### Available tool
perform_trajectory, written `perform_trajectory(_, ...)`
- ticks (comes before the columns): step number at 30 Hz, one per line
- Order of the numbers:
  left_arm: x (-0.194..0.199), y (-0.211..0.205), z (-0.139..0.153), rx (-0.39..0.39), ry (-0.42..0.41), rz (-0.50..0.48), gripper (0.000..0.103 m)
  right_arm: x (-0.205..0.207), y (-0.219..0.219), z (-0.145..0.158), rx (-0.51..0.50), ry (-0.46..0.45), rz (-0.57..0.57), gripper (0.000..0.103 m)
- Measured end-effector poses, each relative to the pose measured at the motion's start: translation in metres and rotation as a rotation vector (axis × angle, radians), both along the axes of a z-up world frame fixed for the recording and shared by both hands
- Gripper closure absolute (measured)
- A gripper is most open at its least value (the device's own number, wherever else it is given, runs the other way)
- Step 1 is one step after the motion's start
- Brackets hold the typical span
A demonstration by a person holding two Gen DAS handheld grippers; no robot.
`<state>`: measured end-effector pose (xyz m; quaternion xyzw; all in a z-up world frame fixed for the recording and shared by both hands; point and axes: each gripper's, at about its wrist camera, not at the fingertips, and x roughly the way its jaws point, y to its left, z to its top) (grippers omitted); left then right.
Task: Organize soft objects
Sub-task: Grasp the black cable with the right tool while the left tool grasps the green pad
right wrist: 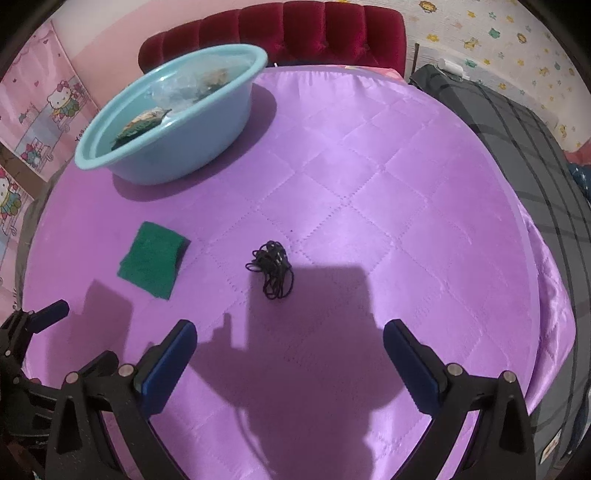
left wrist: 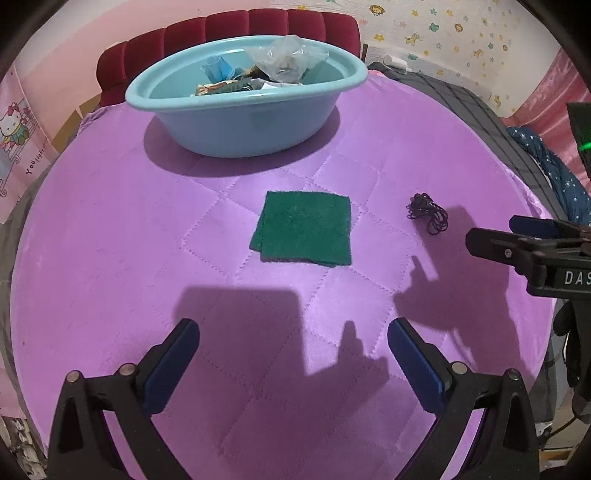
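Observation:
A green scouring pad (left wrist: 303,227) (right wrist: 152,259) lies flat on the purple quilted cover, mid-surface. To its right sits a small tangle of black elastic bands (left wrist: 428,213) (right wrist: 272,268). A light blue basin (left wrist: 236,110) (right wrist: 173,122) at the back holds a clear plastic bag, a blue item and other soft things. My left gripper (left wrist: 293,341) is open and empty, hovering short of the pad. My right gripper (right wrist: 290,341) is open and empty too, just short of the bands. It also shows at the right edge of the left wrist view (left wrist: 524,236).
The purple quilted cover (left wrist: 110,258) (right wrist: 424,221) drapes a round surface. Behind it stands a red tufted headboard (left wrist: 229,26) (right wrist: 295,29). A grey plaid blanket (right wrist: 517,140) lies off the right side. Pink cartoon posters (right wrist: 55,107) hang on the left wall.

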<state>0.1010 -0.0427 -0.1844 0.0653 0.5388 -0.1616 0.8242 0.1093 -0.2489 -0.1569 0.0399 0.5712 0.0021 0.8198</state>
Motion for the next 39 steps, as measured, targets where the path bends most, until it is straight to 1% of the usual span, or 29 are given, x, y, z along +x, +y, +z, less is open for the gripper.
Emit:
perform_trajectory(8,0.015,-0.007,-0.011,-0.002,0.008,0.009,0.0,0.026,-0.001,-0.019,0.003,0.018,0.013,0.001)
perform_trajectory(10,0.018,-0.008,-0.014,0.001,0.013,0.014,0.0,0.03,0.001,-0.021,0.004,0.015,0.018,0.006)
perform_trajectory(12,0.019,-0.009,-0.014,0.001,0.024,0.018,0.0,0.034,0.003,-0.023,0.0,0.016,0.028,0.023)
perform_trajectory(13,0.02,-0.009,-0.014,0.0,0.023,0.02,0.0,0.036,0.006,-0.027,0.005,0.023,0.035,0.026)
perform_trajectory(15,0.021,-0.009,-0.013,-0.003,0.018,0.025,0.0,0.04,0.007,-0.031,0.013,0.037,0.041,0.039)
perform_trajectory(16,0.021,-0.009,-0.013,-0.003,0.02,0.026,0.0,0.041,0.007,-0.032,0.027,0.04,0.048,0.044)
perform_trajectory(17,0.022,-0.01,-0.013,-0.003,0.02,0.026,0.0,0.043,0.007,-0.033,0.043,0.042,0.053,0.056)
perform_trajectory(18,0.022,-0.01,-0.013,-0.002,0.019,0.026,0.0,0.044,0.008,-0.033,0.047,0.043,0.057,0.072)
perform_trajectory(20,0.023,-0.011,-0.013,-0.004,0.018,0.029,0.0,0.045,0.009,-0.033,0.038,0.035,0.06,0.089)
perform_trajectory(23,0.023,-0.011,-0.015,-0.008,0.027,0.035,0.0,0.04,0.007,-0.03,0.048,0.029,0.053,0.091)
perform_trajectory(31,0.038,-0.021,-0.023,-0.021,0.046,0.029,0.0,0.03,-0.009,-0.013,0.077,0.017,0.031,0.091)
perform_trajectory(39,0.059,-0.028,-0.031,-0.02,0.064,0.034,0.0,0.023,-0.011,-0.015,0.075,0.023,0.036,0.091)
